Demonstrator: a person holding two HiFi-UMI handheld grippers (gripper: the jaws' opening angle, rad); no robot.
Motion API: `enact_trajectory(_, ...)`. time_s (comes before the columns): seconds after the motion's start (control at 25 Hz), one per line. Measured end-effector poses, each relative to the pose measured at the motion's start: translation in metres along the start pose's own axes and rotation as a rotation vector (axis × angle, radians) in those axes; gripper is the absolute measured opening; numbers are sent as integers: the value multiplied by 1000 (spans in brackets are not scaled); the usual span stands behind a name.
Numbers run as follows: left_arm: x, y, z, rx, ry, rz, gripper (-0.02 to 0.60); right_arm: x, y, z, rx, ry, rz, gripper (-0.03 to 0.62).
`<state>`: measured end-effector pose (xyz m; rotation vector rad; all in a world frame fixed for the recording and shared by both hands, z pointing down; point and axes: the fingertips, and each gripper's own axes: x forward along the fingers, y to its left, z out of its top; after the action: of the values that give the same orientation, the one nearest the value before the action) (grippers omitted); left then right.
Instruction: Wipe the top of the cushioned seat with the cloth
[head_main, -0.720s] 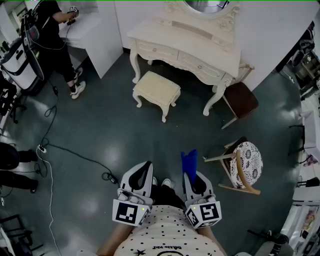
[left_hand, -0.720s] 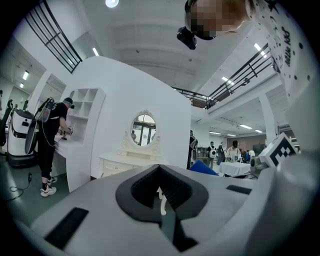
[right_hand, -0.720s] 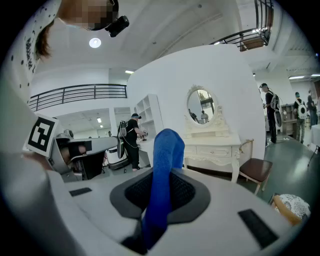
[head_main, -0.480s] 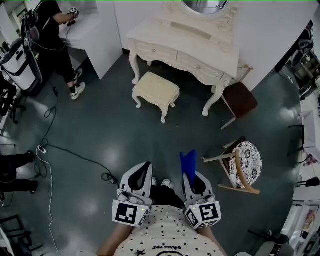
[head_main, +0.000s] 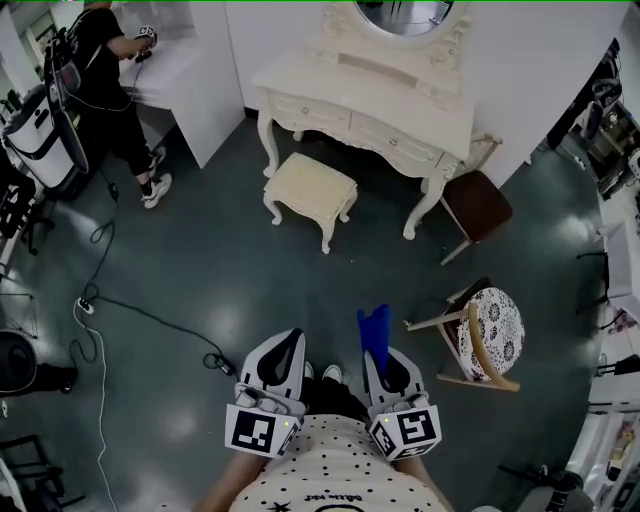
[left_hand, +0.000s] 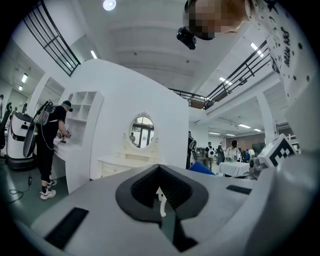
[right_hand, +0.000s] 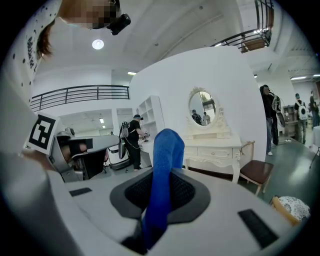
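The cream cushioned seat (head_main: 311, 190), a small stool with carved legs, stands on the dark floor in front of the dressing table, well ahead of me. A blue cloth (head_main: 375, 328) sticks up from my right gripper (head_main: 384, 364), whose jaws are shut on it; it fills the middle of the right gripper view as a blue strip (right_hand: 161, 185). My left gripper (head_main: 282, 358) is held close to my body beside the right one, jaws shut and empty (left_hand: 161, 202). Both grippers are far from the stool.
A cream dressing table (head_main: 368, 95) with an oval mirror stands against the white wall. A brown chair (head_main: 478, 201) is to its right, a patterned round chair (head_main: 492, 333) near my right side. A person (head_main: 105, 80) works at a white counter at far left. A cable (head_main: 130, 310) crosses the floor.
The view has shifted slightly forward toward the stool. Both grippers keep the same pose, the cloth still held in the right one.
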<state>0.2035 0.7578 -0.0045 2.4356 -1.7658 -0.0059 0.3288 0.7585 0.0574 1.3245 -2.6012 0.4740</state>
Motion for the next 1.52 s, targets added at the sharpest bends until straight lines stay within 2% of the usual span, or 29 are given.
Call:
enact_trajectory(0.44,8,-21,-12,-9,-5,-27,-2,-11,-19,-1,24,-35,-18,66)
enact_trajectory(0.64,19,-21,-10,-30,-8,-78,-2,-13,-20,3,16,-37,-71,66)
enact_trajectory(0.84,41,-12,-6,-37,-20,-161,-2,1,-25,8,20,-45,-147,66)
enact_trajectory(1.12,67,53,14,-12,-23,-212,-2,64,-1,31,56,-74,-198,66)
enact_trajectory(1.32,70,111,18,0,-5,-192,-2,109,28,35,76,-72,-204,66)
enact_trajectory(1.52,74,148,15,-6,17,-171,-2,139,41,35,83,-45,-202,66)
